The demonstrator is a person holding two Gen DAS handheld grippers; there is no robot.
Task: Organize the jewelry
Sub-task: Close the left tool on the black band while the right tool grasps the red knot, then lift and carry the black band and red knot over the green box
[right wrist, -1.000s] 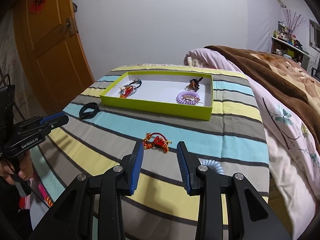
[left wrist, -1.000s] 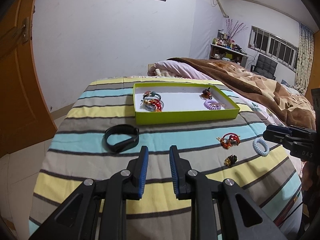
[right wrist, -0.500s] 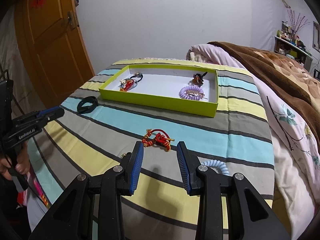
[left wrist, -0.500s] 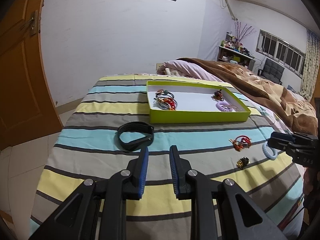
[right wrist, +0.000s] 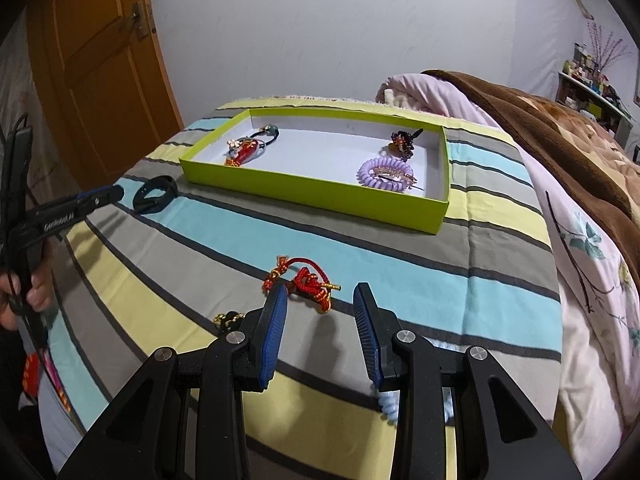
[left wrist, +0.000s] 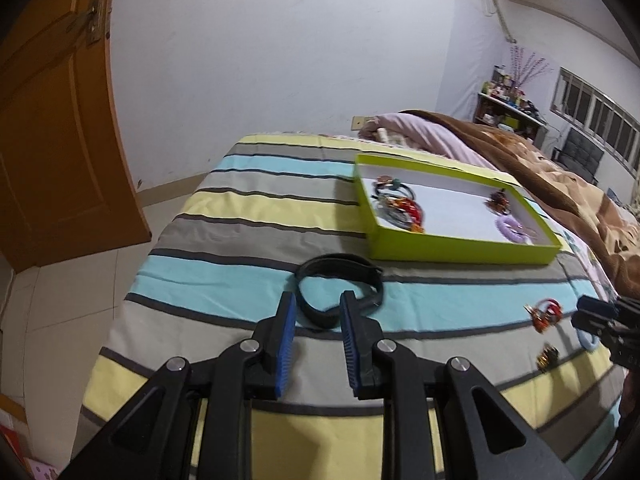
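A lime-green tray (left wrist: 460,249) (right wrist: 304,192) on the striped bedspread holds hair ties, a purple coil tie (right wrist: 385,174) and a dark clip (right wrist: 404,142). My left gripper (left wrist: 318,322) is open and empty, just short of a black band (left wrist: 340,286) (right wrist: 154,196) lying before the tray. My right gripper (right wrist: 320,312) is open and empty, just short of a red knotted cord bracelet (right wrist: 308,280) (left wrist: 546,312). A gold-black trinket (right wrist: 226,318) (left wrist: 548,356) lies left of the right gripper. A light-blue coil tie (right wrist: 390,404) lies under its right finger.
The bedspread's edge drops to a tiled floor (left wrist: 52,300) at the left. An orange door (left wrist: 52,120) stands beyond it. A brown blanket (right wrist: 540,132) and pink quilt (right wrist: 592,300) are heaped at the right. A white wall rises behind the bed.
My left gripper has moved forward and left, up to the black band, with its jaws a little wider. My right gripper has moved forward toward the red cord bracelet, with its jaws wider.
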